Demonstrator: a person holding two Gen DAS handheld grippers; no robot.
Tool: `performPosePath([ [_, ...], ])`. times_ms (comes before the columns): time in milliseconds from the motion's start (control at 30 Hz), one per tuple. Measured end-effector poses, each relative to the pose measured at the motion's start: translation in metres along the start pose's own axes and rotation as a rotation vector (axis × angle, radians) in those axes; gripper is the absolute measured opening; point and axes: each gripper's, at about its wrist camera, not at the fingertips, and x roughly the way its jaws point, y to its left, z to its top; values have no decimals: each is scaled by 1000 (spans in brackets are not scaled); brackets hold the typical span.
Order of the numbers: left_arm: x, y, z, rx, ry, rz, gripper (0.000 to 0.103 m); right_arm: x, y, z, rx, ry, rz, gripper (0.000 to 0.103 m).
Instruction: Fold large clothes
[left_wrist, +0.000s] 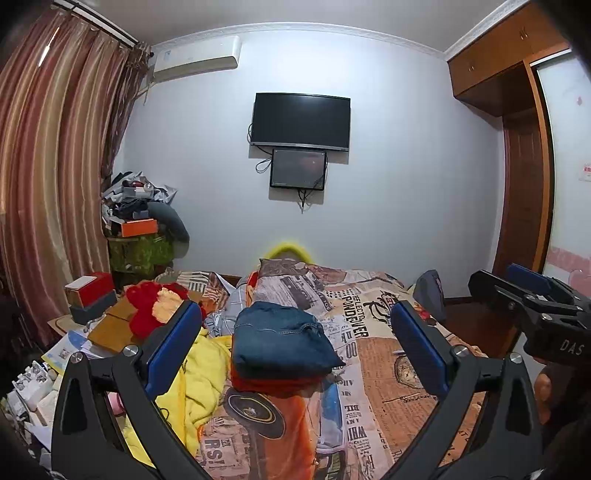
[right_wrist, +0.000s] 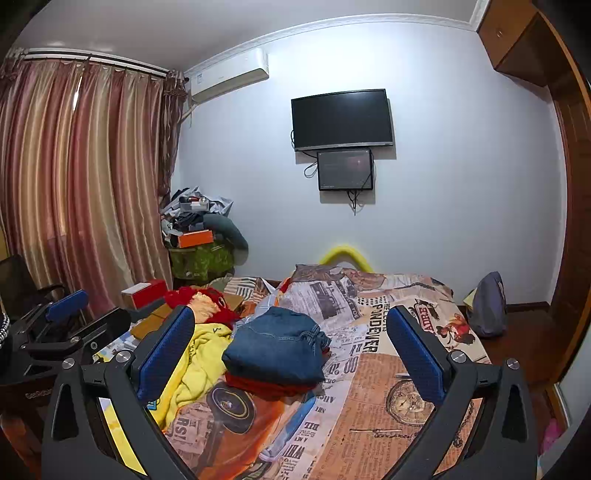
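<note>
With jeans (left_wrist: 282, 334) folded atop a red garment (left_wrist: 273, 384) on the bed (left_wrist: 399, 369), both grippers (left_wrist: 291, 347) (right_wrist: 291, 347) hover, jaws spread, likely free for the yellow top (right_wrist: 195, 362)

Folded denim-blue jeans (left_wrist: 284, 338) lie on a red garment (left_wrist: 273, 384), beside a bright yellow garment (left_wrist: 199, 384). The bedspread (left_wrist: 388, 369) bears an orange, cream and black newsprint pattern. The curtain (left_wrist: 48, 155) has red-brown and gold stripes.
</note>
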Motion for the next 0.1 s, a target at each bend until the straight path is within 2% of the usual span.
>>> performPosePath([
  [100,1,0,0,2,-1,8,103,0,-1,-1,5,2,2,103],
])
